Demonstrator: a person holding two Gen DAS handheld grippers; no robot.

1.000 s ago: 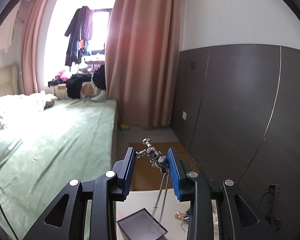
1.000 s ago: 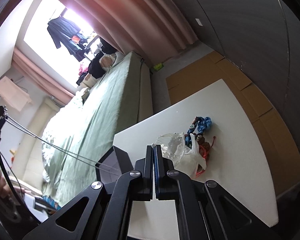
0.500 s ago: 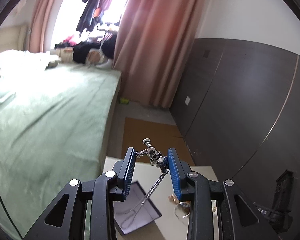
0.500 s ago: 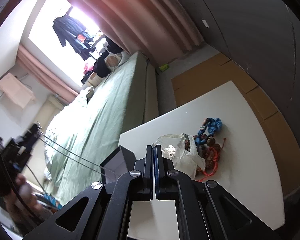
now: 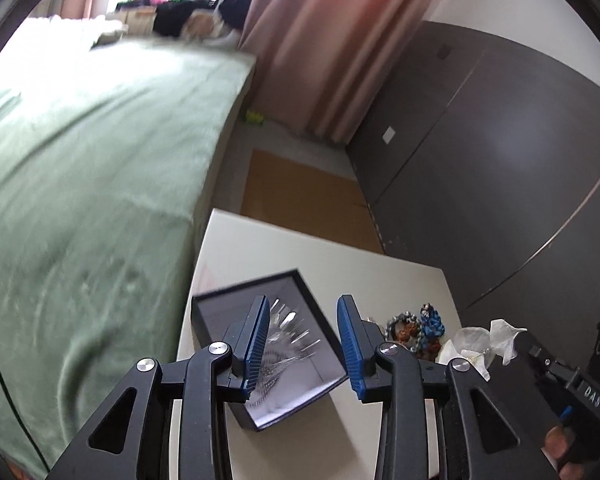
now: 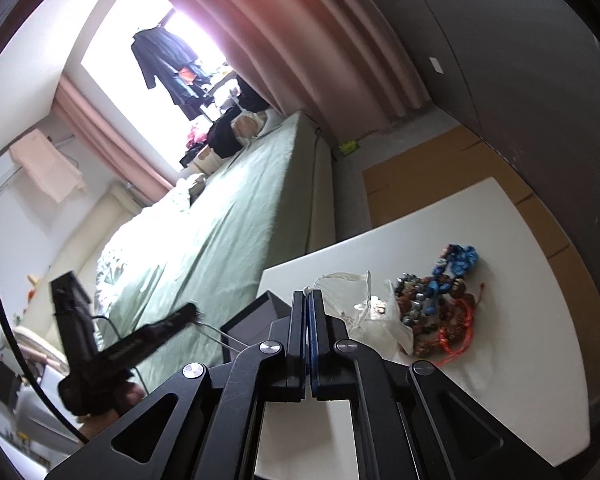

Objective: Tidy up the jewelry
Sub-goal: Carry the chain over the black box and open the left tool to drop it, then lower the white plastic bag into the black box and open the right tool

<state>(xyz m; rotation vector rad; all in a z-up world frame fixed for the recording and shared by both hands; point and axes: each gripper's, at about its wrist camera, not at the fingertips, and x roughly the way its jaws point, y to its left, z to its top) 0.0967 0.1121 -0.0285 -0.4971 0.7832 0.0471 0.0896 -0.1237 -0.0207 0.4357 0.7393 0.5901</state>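
The left gripper [image 5: 302, 340] is spreading its jaws over the dark box [image 5: 300, 280] on the white table [image 5: 400, 276], letting the blurred silver chain [image 5: 288, 344] drop inside, so it is best lowering slowly while the right gripper [image 6: 309, 344], pressed together and empty, is waiting near the bead pile [image 6: 440, 300].

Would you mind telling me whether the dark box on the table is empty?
Not empty: the lidless box holds a blurred silver chain.

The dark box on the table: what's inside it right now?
Inside the dark box lies a silver chain, motion-blurred against the pale lining. The left hand-held gripper, jaws opening, hovers above and hides part of the floor, so anything else there can't be seen.
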